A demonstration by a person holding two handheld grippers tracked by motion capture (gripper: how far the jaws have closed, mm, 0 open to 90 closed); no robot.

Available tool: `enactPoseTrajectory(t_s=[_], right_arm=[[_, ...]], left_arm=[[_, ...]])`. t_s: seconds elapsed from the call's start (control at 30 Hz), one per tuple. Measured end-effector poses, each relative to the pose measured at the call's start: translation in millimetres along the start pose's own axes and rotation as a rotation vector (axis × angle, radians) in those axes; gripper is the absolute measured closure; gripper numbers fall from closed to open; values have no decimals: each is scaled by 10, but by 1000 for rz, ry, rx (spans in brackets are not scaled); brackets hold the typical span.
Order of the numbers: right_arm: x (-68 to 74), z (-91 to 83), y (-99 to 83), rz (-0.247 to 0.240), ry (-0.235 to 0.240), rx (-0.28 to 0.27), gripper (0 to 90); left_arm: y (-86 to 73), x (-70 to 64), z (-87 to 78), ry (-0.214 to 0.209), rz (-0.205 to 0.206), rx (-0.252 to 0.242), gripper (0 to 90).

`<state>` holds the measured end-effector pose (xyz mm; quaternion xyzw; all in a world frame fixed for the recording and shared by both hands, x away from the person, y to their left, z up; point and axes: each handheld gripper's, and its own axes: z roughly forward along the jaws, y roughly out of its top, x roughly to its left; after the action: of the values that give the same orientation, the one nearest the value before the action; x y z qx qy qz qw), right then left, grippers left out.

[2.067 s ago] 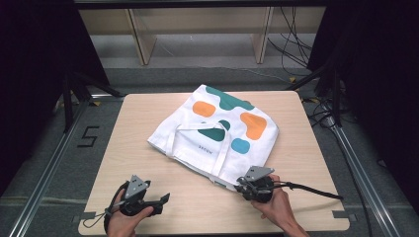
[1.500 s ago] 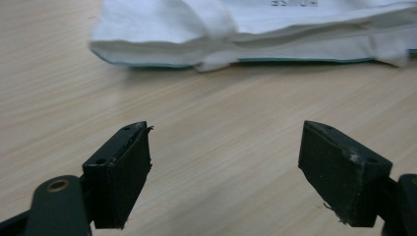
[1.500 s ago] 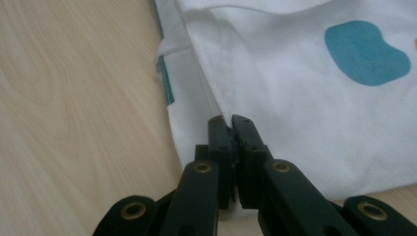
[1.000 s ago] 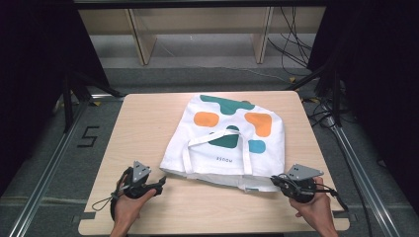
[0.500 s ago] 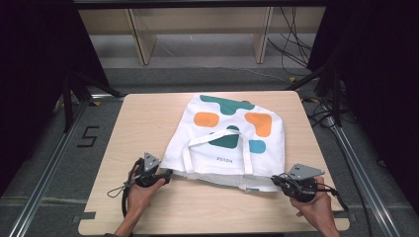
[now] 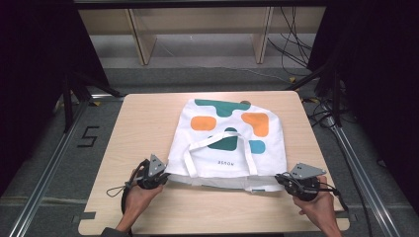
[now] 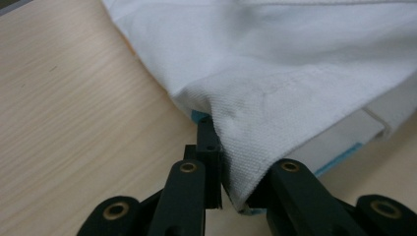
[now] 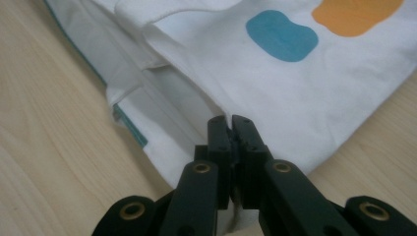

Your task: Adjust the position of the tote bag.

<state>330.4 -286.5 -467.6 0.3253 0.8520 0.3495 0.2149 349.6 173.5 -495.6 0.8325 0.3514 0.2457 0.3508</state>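
Both tongs are closed on cloth. Left gripper (image 6: 157,178) pinches the near left corner of the tote bag (image 6: 230,143); in the left gripper view its jaws stand close together with a fold of the white fabric (image 7: 275,98) squeezed between them. Right gripper (image 6: 291,183) pinches the near right corner, and in the right gripper view its jaws are pressed tight on the edge of the cloth (image 8: 275,98), just below the blue spot (image 8: 281,35).

This bag lies flat near the middle of the wooden table (image 6: 138,123), with its open mouth toward the near edge and its printed side up. Green, orange and blue shapes show on it. Its two white handles (image 6: 220,148) lie folded back on the bag body and make a loop over the print.

I think the two corners are held so that the bag is stretched between the hands, which keeps the near hem straight and the cloth smooth. The left hand (image 6: 136,200) and the right hand (image 6: 321,210) come from the near side and are well apart, one at each side of the bag.

Beyond the table stands a wooden shelf frame (image 6: 143,39), and cables (image 6: 291,29) lie on the floor at the far right.
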Motion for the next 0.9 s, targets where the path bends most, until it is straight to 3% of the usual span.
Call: enactPoseTrajectory(t_s=[0.1,0.13,0.37,0.43,0.57,0.63,0.67,0.73,0.77,0.9], right_arm=[[-18,-21,-17,15,-5,8,877],[-19,-25,-23,12,5,8,877],[77,-133,-66,3,32,2,876],[86,-141,-78,-2,33,2,874],[103,-150,-125,-20,38,15,783],[99,-99,-173,7,7,37,635],[125,-42,-199,-15,15,97,564],[136,-15,-210,-30,11,108,552],[166,40,-227,-62,-5,140,538],[157,52,-235,-81,-42,143,531]], left_arm=[[-74,-152,-152,-30,30,-1,802],[-88,-155,-207,-42,97,3,801],[-260,-400,-477,-76,119,18,793],[-279,-432,-490,-75,115,20,793],[-287,-460,-511,-86,118,19,784],[-280,-450,-488,-89,105,5,775],[-278,-434,-493,-90,106,12,764],[-276,-429,-494,-92,91,2,753],[-272,-417,-506,-94,91,-2,744],[-261,-395,-534,-97,74,-19,734]])
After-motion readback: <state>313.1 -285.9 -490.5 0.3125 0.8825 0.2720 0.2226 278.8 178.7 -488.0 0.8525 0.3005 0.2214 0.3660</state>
